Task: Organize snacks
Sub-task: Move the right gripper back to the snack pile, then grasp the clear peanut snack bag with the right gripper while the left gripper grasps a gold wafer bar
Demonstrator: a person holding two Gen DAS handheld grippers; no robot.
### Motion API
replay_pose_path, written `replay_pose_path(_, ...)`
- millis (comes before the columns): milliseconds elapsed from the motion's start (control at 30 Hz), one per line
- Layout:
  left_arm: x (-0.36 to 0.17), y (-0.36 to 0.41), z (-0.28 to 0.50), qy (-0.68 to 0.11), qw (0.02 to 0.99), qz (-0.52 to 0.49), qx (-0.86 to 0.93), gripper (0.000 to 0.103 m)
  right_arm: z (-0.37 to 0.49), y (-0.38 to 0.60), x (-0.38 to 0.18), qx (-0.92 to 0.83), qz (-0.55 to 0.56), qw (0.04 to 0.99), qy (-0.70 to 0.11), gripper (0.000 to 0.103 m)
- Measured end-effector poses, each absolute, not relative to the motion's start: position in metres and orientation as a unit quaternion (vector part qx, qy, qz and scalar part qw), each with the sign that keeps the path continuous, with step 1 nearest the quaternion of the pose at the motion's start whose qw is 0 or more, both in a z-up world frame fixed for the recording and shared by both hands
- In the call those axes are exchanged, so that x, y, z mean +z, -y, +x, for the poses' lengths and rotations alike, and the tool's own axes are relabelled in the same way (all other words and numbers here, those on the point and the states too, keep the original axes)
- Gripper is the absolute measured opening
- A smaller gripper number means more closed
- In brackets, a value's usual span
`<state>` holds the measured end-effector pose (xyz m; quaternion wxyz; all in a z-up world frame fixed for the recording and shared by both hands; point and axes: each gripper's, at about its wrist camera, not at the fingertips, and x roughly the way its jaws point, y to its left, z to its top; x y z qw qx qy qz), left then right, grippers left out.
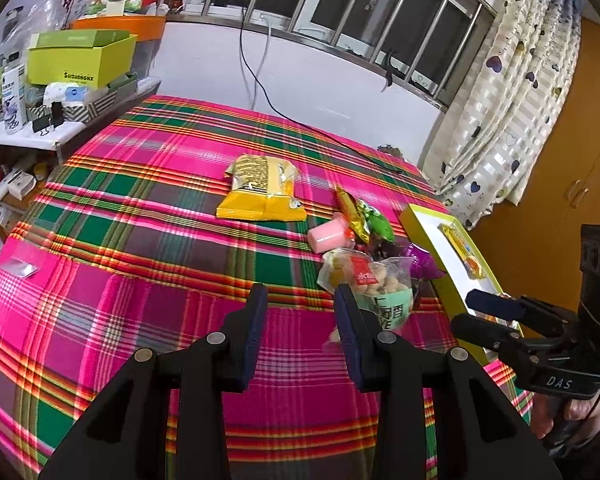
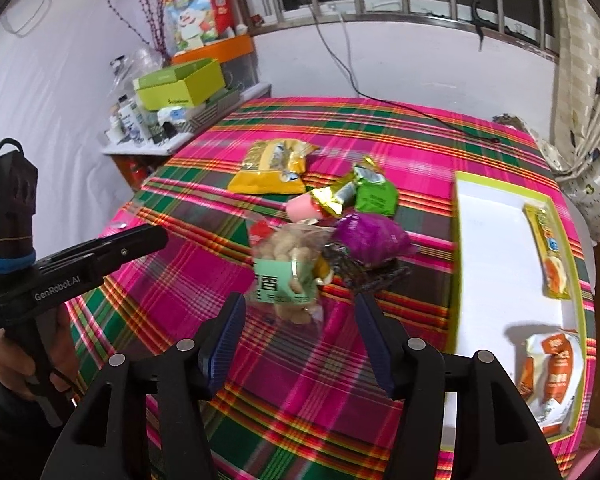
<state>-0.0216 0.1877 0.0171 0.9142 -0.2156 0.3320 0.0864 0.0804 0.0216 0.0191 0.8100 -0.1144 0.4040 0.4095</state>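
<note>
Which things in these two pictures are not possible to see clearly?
- Left wrist view: most of the tray floor, hidden by its near wall and the right hand-held gripper.
- Right wrist view: dark packet under the purple snack, mostly covered.
- Both views: small print on the puffs bag, too blurred.

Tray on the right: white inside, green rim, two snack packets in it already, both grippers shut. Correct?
Not quite. The tray is white inside with a green rim and holds two packets, the yellow one and the orange-and-white one, as the right wrist view shows. But both grippers are open: the right gripper and the left gripper each show a clear gap between the fingers, in their own wrist views.
</note>
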Motion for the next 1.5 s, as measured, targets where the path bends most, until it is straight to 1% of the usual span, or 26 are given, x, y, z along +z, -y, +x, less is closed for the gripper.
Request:
replay_pose_path(233, 0.014, -0.196, -0.025, -0.329, 0.914, -0.223, 0.088, 0.036, 0.081, -0.039, 0.009, 0.419, -0.119, 0.801, -0.411, 0.063)
replay_pose_path(533, 0.009, -0.204, -0.027, -0.328, 0.912, -0.23, 0.091, 0.036, 0.085, -0.062, -0.007, 0.425, -0.125, 0.789, -0.425, 0.064)
replay_pose_path(900, 0.003, -0.215, -0.026, -0.332, 0.909, -0.235, 0.094, 0.036, 0.105, -0.079, -0.029, 0.394, -0.122, 0.794, -0.446, 0.064)
replay_pose_path(933, 0.003, -0.215, -0.025, -0.332, 0.909, -0.235, 0.093, 0.036, 0.107, -0.079, -0.031, 0.389, -0.121, 0.795, -0.449, 0.06)
replay_pose_path(967, 0.003, -0.215, -0.025, -0.333, 0.909, -0.234, 0.092, 0.036, 0.109, -0.078, -0.032, 0.385, -0.117, 0.796, -0.452, 0.044)
replay_pose_path(1000, 0.003, -0.215, -0.024, -0.333, 0.909, -0.234, 0.091, 0.036, 0.111, -0.075, -0.033, 0.381, -0.113, 0.799, -0.452, 0.038)
replay_pose_path(1033, 0.003, -0.215, -0.023, -0.333, 0.909, -0.233, 0.09, 0.036, 0.111, -0.073, -0.032, 0.382, -0.11, 0.801, -0.449, 0.036)
replay_pose_path(1267, 0.007, -0.209, -0.012, -0.335, 0.911, -0.226, 0.08, 0.036, 0.102, -0.059, -0.014, 0.4, -0.103, 0.805, -0.425, 0.034)
replay_pose_path(1500, 0.02, -0.203, 0.017, -0.333, 0.917, -0.208, 0.065, 0.036, 0.091, -0.031, 0.019, 0.412, -0.081, 0.82, -0.389, 0.034)
